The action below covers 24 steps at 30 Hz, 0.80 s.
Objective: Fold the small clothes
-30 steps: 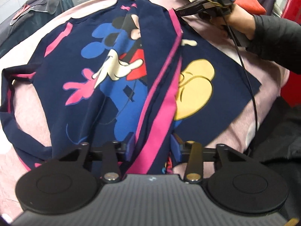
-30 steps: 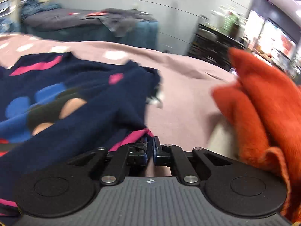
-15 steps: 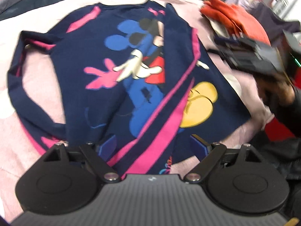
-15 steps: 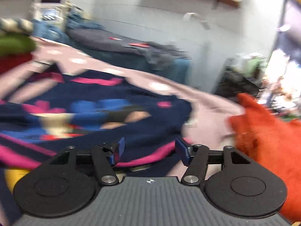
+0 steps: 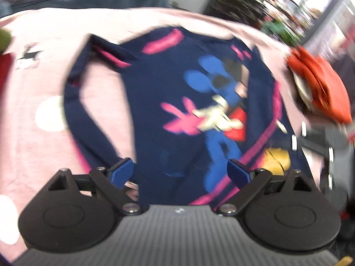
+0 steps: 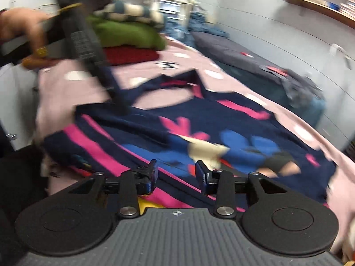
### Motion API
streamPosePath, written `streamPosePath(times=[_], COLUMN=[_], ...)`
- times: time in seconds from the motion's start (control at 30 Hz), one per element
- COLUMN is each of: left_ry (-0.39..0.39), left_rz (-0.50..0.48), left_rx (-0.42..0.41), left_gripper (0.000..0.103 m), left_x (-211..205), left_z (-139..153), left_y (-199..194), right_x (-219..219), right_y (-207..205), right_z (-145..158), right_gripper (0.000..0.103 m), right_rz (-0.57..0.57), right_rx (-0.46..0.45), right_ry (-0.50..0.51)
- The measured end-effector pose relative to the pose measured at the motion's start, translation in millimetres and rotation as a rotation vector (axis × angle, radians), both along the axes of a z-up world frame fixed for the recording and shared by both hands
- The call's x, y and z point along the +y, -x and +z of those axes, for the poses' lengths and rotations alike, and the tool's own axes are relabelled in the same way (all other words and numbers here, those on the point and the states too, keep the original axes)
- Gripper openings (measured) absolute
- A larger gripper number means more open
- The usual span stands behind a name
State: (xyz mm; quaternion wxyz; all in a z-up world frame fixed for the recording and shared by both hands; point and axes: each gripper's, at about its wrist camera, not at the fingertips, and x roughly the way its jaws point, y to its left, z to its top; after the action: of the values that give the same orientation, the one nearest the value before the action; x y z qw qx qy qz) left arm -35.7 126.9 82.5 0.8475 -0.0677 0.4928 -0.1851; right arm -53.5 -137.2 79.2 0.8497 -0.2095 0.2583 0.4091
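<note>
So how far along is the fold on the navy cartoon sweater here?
Early. Done: one side of the navy sweater is folded over the front, its pink stripe running diagonally across. In hand: nothing; the left hand-held gripper and right hand-held gripper both hover open above it. Left: the other sleeve lies spread on the pink blanket, and there is no crosswise fold.

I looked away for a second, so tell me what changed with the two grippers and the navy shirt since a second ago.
Both grippers let go. The left gripper, shut on the pink-edged fold a second ago, is now wide open and drawn back above the navy shirt. The right gripper, shut on the shirt's edge, has opened and swung round to face across it. The shirt stays on the pink blanket, the orange cloth beside it.
</note>
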Motion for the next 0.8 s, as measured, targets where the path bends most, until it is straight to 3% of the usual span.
streamPosePath(times=[0.1, 0.23, 0.37, 0.4, 0.43, 0.53, 0.63, 0.7, 0.8], left_ry=[0.028, 0.046, 0.036, 0.035, 0.037, 0.046, 0.065, 0.089, 0.053], left_rz=[0.087, 0.111, 0.1, 0.098, 0.098, 0.106, 0.152, 0.204, 0.269], left_rx=[-0.025, -0.041, -0.026, -0.021, -0.018, -0.019, -0.036, -0.052, -0.069], left_gripper=[0.095, 0.098, 0.098, 0.098, 0.098, 0.098, 0.099, 0.099, 0.101], left_x=[20.0, 31.0, 33.7, 33.9, 34.1, 36.4, 43.8, 53.0, 61.5], left_z=[7.2, 11.7, 8.4, 7.3, 6.5, 5.8, 9.3, 14.3, 19.9], left_y=[-1.8, -0.7, -0.9, -1.6, -1.5, -1.2, -0.3, 0.5, 2.1], right_x=[29.0, 67.6, 94.0, 96.8, 97.0, 88.0, 66.9, 53.5, 23.5], right_y=[3.0, -2.3, -15.3, -20.4, -24.0, -25.0, -38.0, -46.3, -62.7], right_z=[0.7, -5.0, -18.7, -21.5, -22.9, -13.5, 9.9, 32.9, 83.0], right_gripper=[0.063, 0.063, 0.065, 0.054, 0.014, 0.007, 0.006, 0.006, 0.006], right_rz=[0.147, 0.321, 0.379, 0.383, 0.388, 0.412, 0.354, 0.235, 0.021], right_rx=[0.054, 0.103, 0.126, 0.154, 0.187, 0.23, 0.239, 0.117, -0.021], right_ry=[-0.014, 0.028, 0.116, 0.124, 0.122, 0.094, -0.023, -0.068, -0.293])
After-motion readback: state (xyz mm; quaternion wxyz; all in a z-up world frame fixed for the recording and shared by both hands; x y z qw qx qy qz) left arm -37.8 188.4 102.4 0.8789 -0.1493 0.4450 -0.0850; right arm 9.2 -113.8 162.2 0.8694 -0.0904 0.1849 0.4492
